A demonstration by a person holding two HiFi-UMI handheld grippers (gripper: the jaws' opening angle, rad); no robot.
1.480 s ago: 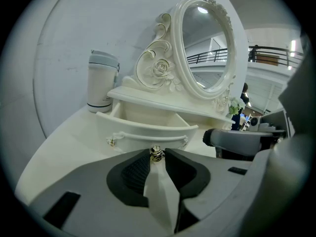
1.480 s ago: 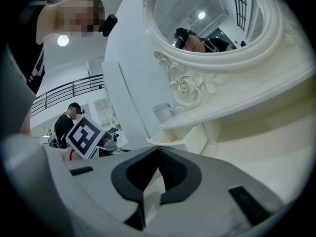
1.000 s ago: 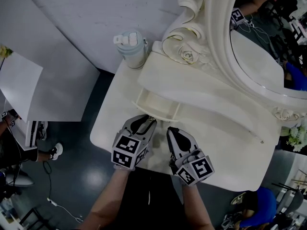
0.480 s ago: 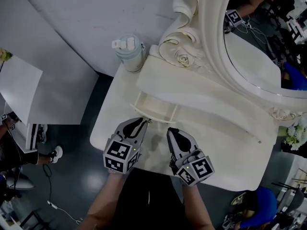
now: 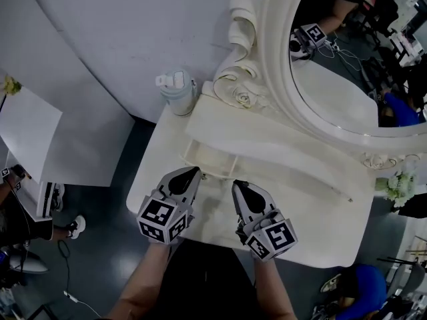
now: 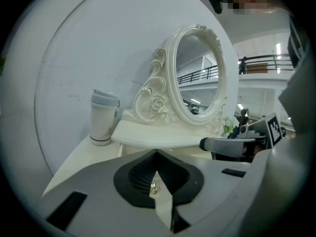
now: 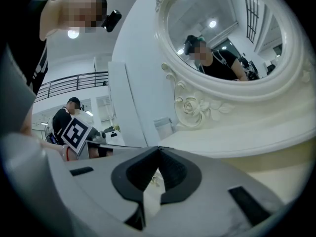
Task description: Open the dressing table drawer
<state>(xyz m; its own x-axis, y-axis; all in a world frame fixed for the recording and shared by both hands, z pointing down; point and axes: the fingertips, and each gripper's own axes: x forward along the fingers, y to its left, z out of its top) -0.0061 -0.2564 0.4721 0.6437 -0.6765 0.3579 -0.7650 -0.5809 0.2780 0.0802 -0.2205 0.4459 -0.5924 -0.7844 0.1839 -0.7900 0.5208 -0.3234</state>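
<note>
since a second ago the left claw (image 5: pixel 192 172) has pulled back from the front of the drawer (image 5: pixel 212 157) and lifted. its jaws have just been closing, and they now meet at the tips with nothing between them. the right claw (image 5: pixel 238 185) has risen a little too, and it is likewise closed and empty.

the drawer stands pulled out from under the raised shelf (image 5: pixel 280 145) at the left part of the table (image 5: pixel 320 239), just ahead of the left claw's tip. its pale inside is open to view, so the task looks as good as done.

the drawer reads as a small, shallow, stiff box with thin walls. it is probably light and should slide easily on its runners. the place to hold it is the tiny gold knob (image 6: pixel 154 187) in the middle of its front, seen beyond the closed jaws. the knob is hard, rounded and shiny, so likely slippery, and it wants a pinch squarely across it. a straight pull should keep the box from cocking sideways and binding.

everything is cream with a smooth, glossy painted finish that would show scuffs. the oval mirror (image 5: pixel 333 79) sits in a thick moulded frame with carved scrolls and a rose (image 5: pixel 241 99) at its foot. a pale, lidded cylindrical tumbler (image 5: pixel 176 92) stands at the back left corner, well apart from the drawer.
</note>
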